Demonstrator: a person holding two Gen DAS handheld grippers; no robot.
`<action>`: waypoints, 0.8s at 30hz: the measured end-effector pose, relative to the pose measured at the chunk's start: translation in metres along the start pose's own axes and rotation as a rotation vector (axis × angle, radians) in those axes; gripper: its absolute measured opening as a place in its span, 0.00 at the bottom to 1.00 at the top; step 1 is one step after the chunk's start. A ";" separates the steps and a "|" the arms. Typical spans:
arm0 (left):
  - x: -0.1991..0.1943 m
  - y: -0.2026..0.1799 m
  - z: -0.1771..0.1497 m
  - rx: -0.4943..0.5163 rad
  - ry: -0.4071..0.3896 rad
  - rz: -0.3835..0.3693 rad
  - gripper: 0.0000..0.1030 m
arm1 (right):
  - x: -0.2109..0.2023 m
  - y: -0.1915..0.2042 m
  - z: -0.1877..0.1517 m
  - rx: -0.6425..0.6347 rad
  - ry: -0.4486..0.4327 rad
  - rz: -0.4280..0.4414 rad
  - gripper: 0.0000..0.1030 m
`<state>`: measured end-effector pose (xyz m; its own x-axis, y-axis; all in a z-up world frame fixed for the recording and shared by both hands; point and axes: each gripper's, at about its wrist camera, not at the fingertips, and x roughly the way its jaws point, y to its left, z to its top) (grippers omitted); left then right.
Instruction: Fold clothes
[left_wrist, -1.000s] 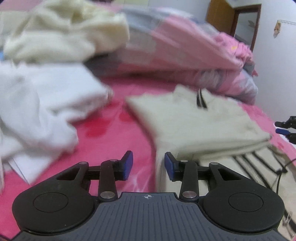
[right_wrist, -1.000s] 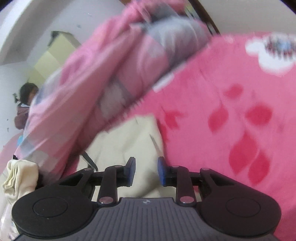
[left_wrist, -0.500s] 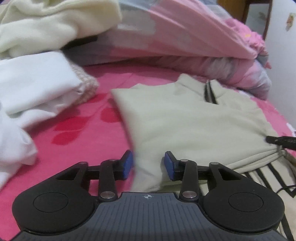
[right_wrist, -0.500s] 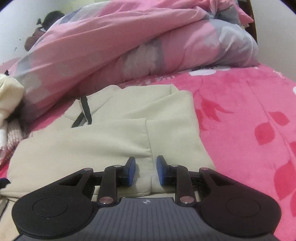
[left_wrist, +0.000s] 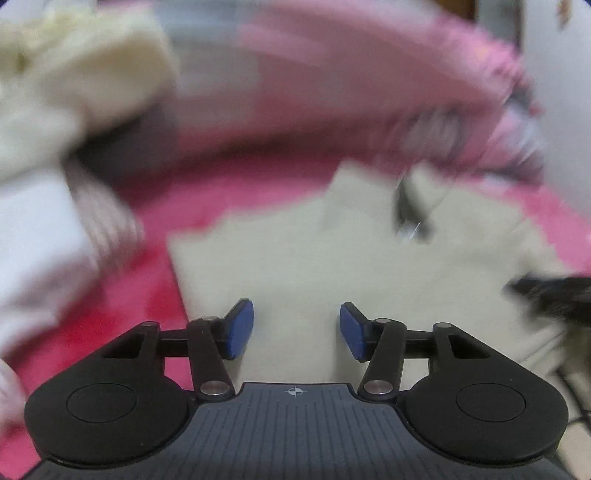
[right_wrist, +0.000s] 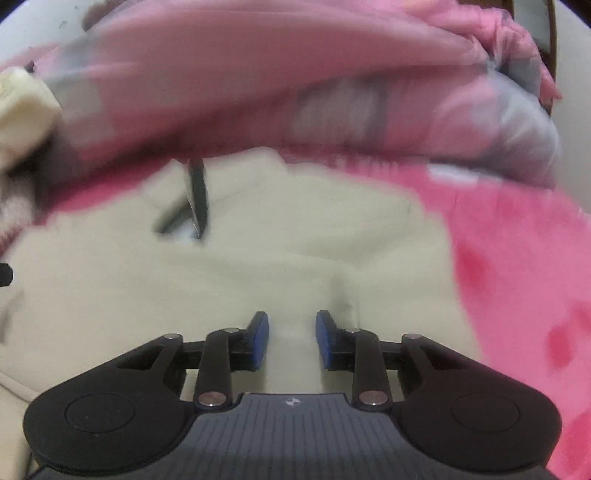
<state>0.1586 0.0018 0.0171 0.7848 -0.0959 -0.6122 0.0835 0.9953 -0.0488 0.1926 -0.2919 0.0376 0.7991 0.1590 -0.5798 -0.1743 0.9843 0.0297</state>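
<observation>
Both jaws have just been opening: left hand-held gripper (left_wrist: 296, 329) and right hand-held gripper (right_wrist: 291, 340) hover apart and empty above the cream sweater (right_wrist: 258, 280), lining up to pinch its near hem.

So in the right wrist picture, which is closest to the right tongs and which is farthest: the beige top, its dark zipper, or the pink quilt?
1. Beige fleece top: directly under the right tongs.
2. Dark zipper: farther up, left, at the collar.
3. Pink and grey quilt: heaped across the back, beyond the top.
</observation>
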 end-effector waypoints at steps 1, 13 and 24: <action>0.003 -0.004 -0.006 0.026 -0.027 0.013 0.55 | 0.006 -0.001 -0.008 0.008 -0.011 0.002 0.31; 0.003 -0.010 -0.012 0.066 -0.057 -0.010 0.81 | 0.001 -0.005 -0.008 0.042 -0.019 0.016 0.32; 0.003 -0.018 -0.016 0.101 -0.056 -0.006 1.00 | 0.002 -0.008 -0.008 0.052 -0.020 0.026 0.32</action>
<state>0.1499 -0.0161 0.0039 0.8167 -0.1053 -0.5674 0.1478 0.9886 0.0293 0.1908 -0.2999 0.0296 0.8061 0.1854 -0.5620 -0.1652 0.9824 0.0871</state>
